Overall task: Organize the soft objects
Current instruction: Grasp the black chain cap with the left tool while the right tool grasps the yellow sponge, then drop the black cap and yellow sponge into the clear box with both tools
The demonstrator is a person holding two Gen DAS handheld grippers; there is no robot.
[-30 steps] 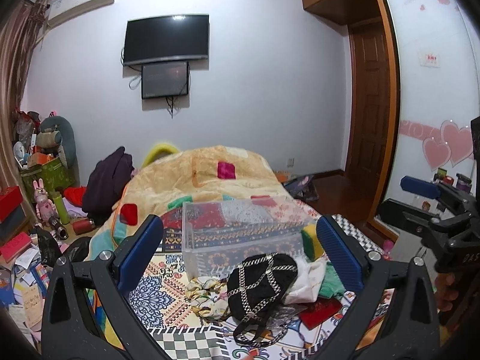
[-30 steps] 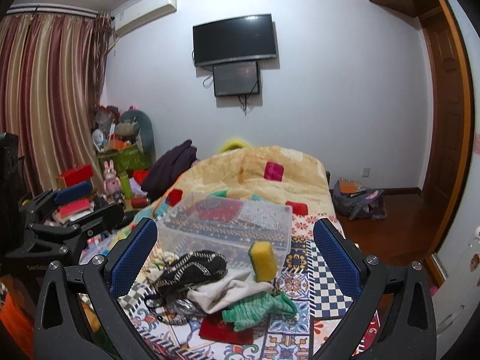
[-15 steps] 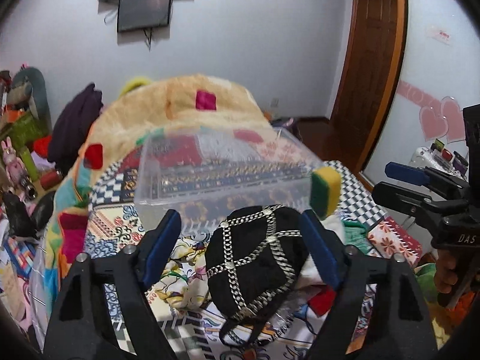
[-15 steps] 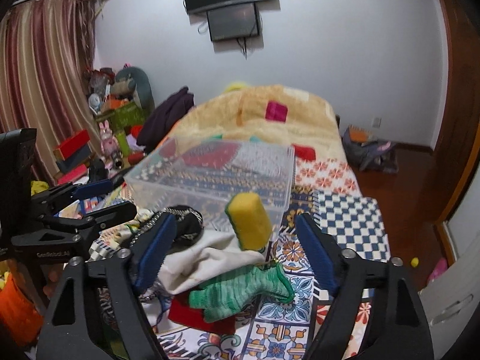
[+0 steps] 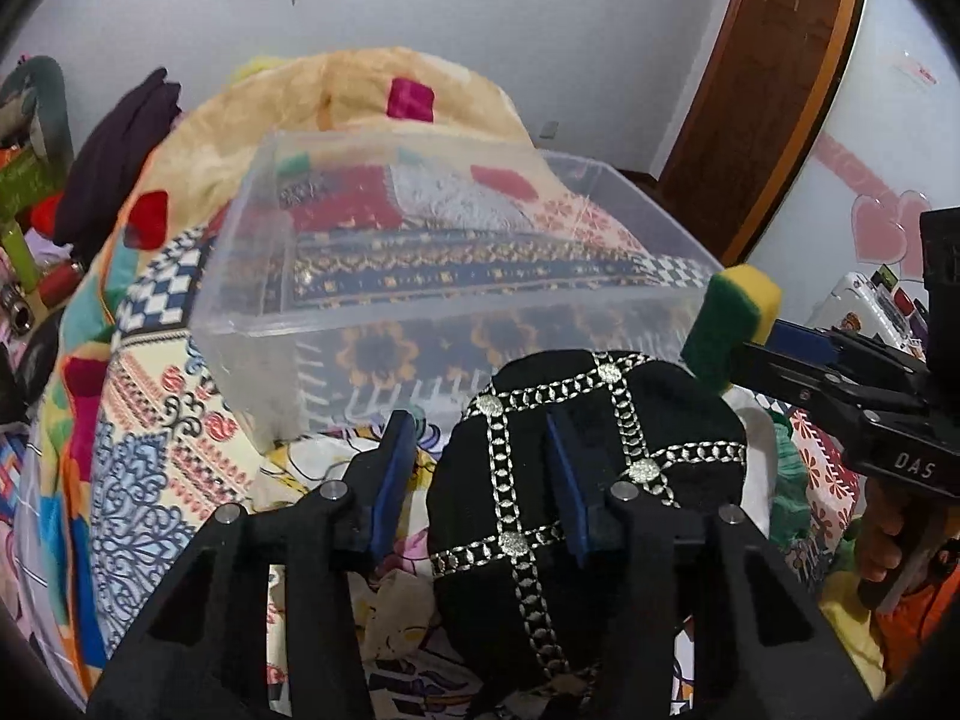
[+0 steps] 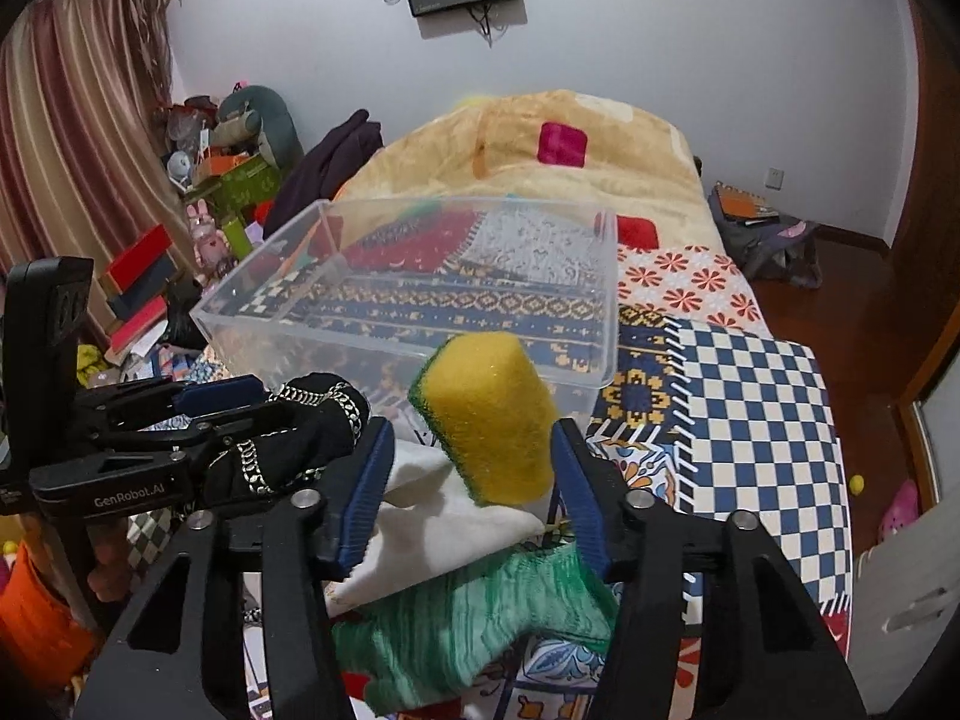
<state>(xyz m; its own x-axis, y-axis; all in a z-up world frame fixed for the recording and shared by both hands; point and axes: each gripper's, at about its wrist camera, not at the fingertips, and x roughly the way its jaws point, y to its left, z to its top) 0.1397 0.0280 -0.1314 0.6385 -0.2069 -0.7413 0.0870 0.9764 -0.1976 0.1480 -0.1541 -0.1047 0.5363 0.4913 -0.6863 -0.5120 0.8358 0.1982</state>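
A black cap with silver chain trim [image 5: 606, 450] lies on the bed in front of a clear plastic bin [image 5: 420, 276]. My left gripper [image 5: 480, 474] is partly closed around the cap's left side, one pad pressing into it; it shows in the right wrist view [image 6: 228, 402] too. A yellow and green sponge [image 6: 489, 414] stands between the jaws of my right gripper [image 6: 474, 474], which has closed in towards it but is still open. The sponge [image 5: 732, 324] and right gripper [image 5: 798, 348] show at the right of the left wrist view. The bin [image 6: 420, 294] is empty.
A white cloth [image 6: 444, 528], a green knitted item [image 6: 468, 630] and a floral cloth [image 5: 324, 468] lie in the pile on the patterned bedspread [image 6: 756, 396]. A yellow blanket [image 6: 540, 150] lies behind the bin. Clutter fills the floor at left [image 6: 210, 192].
Both grippers moved forward and down onto the pile and narrowed. The left now straddles the black cap's edge, the right the sponge.
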